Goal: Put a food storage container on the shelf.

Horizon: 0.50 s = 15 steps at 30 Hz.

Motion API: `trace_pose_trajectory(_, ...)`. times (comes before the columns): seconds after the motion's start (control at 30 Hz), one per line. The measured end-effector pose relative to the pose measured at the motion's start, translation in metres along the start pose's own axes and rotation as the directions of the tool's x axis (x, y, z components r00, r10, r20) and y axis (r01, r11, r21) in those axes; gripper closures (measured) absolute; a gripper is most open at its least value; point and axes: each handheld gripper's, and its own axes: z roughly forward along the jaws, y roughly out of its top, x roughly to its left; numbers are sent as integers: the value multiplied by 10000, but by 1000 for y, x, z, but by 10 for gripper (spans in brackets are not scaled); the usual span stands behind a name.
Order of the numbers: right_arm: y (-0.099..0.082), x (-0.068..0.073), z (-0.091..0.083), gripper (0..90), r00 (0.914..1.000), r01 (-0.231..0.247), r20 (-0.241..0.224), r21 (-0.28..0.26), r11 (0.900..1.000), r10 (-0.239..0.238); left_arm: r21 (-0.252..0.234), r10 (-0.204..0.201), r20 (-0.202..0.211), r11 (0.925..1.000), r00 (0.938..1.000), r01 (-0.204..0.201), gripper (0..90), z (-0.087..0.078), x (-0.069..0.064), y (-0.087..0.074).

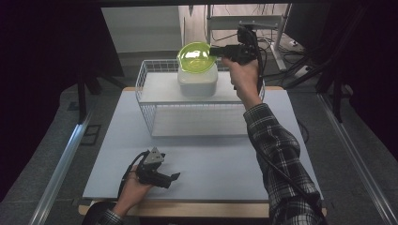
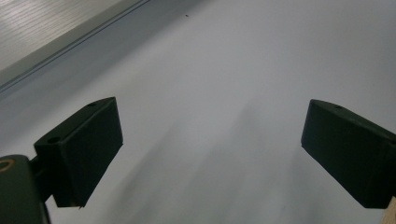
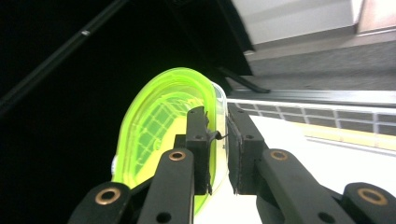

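Note:
A neon-green translucent lid (image 1: 196,57) hangs tilted just above a white lidless container (image 1: 197,82) that stands in a white wire basket (image 1: 141,79) at the back of the table. My right gripper (image 1: 217,51) reaches in from the right and is shut on the lid's rim. In the right gripper view the two jaws (image 3: 217,112) pinch the edge of the green lid (image 3: 159,121). My left gripper (image 1: 172,180) rests low near the table's front edge, pointing right. Its jaws (image 2: 210,144) stand wide apart with only bare tabletop between them.
The light grey table top (image 1: 211,159) stretches between the basket and the front edge. Behind the basket stand a metal frame, cables and dark equipment (image 1: 263,28). A plaid sleeve (image 1: 277,154) crosses the table's right side.

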Motion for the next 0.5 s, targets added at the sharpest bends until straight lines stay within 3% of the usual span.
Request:
trace_pose_trajectory(0.33,2,3,3,772,9958,206,894,114,9997,-215,68,79,11,9999,10000,-79,50,1,-1,0)
trace_pose_trajectory(0.5,1,2,3,746,9946,188,1021,164,9997,-204,107,111,10,9999,9999,-112,50,2,-2,0)
